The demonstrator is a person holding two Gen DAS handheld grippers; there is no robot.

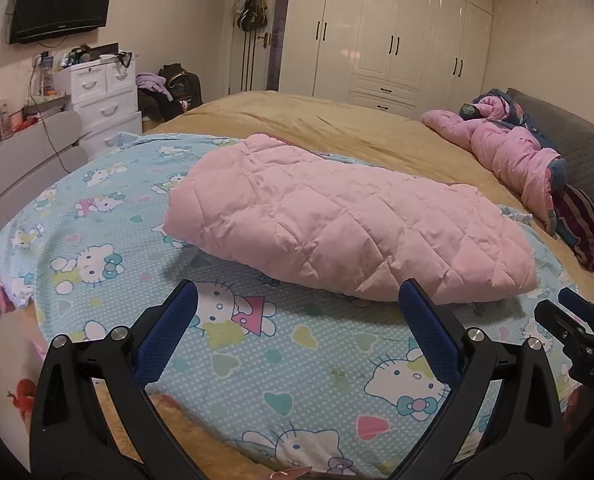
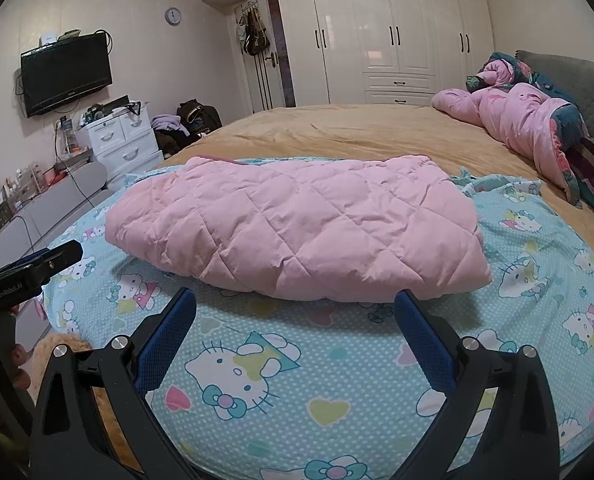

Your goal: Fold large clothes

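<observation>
A pink quilted garment (image 1: 337,224) (image 2: 297,228) lies folded into a thick bundle on a light-blue cartoon-cat sheet (image 1: 109,240) (image 2: 537,280) spread over the bed. My left gripper (image 1: 297,296) hovers open just in front of the bundle's near edge, holding nothing. My right gripper (image 2: 295,300) is likewise open and empty, close to the near edge of the bundle. The right gripper's tip (image 1: 577,320) shows at the right edge of the left wrist view. The left gripper's body (image 2: 29,272) appears at the left of the right wrist view.
The bed has a tan cover (image 1: 337,128) beyond the sheet. A second pink padded jacket (image 1: 513,152) (image 2: 529,120) lies crumpled by the grey headboard (image 2: 577,80). White drawers (image 1: 105,100), a wall television (image 1: 61,0) and a white wardrobe (image 2: 397,32) line the room.
</observation>
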